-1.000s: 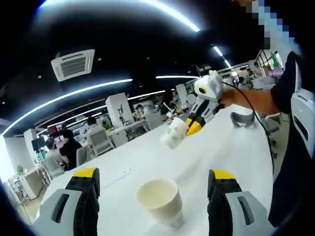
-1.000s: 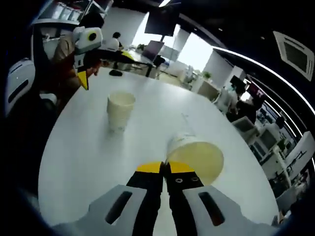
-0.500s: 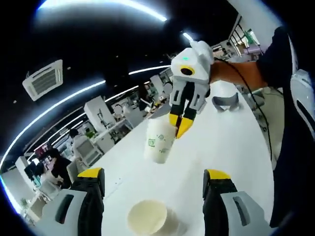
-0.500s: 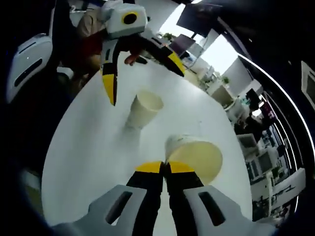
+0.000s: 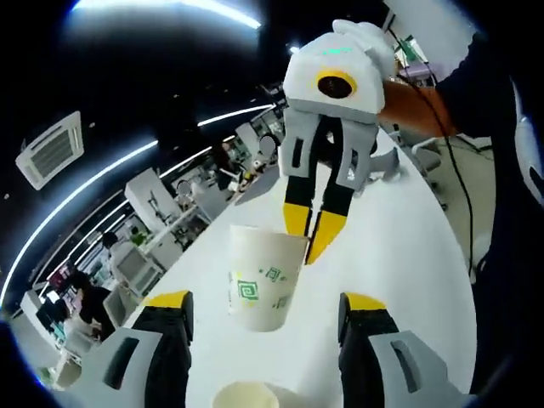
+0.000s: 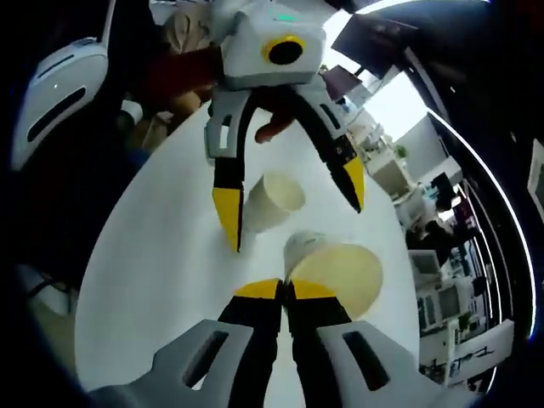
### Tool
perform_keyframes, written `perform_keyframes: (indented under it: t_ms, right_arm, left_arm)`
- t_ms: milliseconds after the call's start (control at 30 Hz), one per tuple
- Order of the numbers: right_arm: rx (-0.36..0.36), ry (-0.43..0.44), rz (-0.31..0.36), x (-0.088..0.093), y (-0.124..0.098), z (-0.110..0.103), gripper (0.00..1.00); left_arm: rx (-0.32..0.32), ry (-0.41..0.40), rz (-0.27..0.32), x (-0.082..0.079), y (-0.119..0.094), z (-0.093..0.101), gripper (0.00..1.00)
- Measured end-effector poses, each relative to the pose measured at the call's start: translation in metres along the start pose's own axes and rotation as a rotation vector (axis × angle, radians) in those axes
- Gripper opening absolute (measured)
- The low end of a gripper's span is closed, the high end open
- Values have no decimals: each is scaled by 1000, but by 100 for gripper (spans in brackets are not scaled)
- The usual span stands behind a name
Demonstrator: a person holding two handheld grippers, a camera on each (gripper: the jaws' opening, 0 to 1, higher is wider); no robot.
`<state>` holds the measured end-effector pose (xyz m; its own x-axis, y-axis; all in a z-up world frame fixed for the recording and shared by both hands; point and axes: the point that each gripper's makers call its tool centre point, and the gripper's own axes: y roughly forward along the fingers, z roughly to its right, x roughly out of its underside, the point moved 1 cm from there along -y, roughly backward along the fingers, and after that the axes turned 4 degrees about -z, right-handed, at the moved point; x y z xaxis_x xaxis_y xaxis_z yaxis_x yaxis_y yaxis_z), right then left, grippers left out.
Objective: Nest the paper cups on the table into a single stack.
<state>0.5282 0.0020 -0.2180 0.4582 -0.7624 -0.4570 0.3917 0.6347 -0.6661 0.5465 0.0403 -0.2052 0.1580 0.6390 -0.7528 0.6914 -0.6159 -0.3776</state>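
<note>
A white paper cup with a green logo (image 5: 259, 276) hangs tilted above the white table (image 5: 408, 255). My right gripper (image 6: 285, 291) is shut on its rim, and the cup's mouth (image 6: 336, 272) faces the right gripper view. A second paper cup (image 6: 272, 200) stands upright on the table; its rim (image 5: 246, 395) sits low between my left jaws. My left gripper (image 5: 267, 301) is open on either side of that standing cup without touching it. From the right gripper view, the left gripper (image 6: 291, 200) straddles the standing cup. The right gripper (image 5: 314, 228) shows above the held cup in the left gripper view.
A person's forearm (image 5: 416, 102) and dark sleeve (image 5: 510, 170) lie along the table's right edge. A small grey object (image 5: 391, 161) rests farther along the table. Office desks, chairs and seated people (image 5: 110, 255) fill the room beyond the table's far edge.
The two grippers have come much closer together. The held cup now hangs just above and beyond the standing cup. The left gripper stays open, the right stays shut.
</note>
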Motion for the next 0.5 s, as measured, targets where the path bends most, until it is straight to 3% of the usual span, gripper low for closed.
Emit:
perform_keyframes:
  t_ms: [200,500]
  right_arm:
    - [-5,-44,-17,-5,-2,-8,3]
    - [-15,-88,-31,-9,-4,-15,3]
  left_arm:
    - [2,56,-28,-2,9,2,56]
    - [16,80,-14,-4,11,10,50]
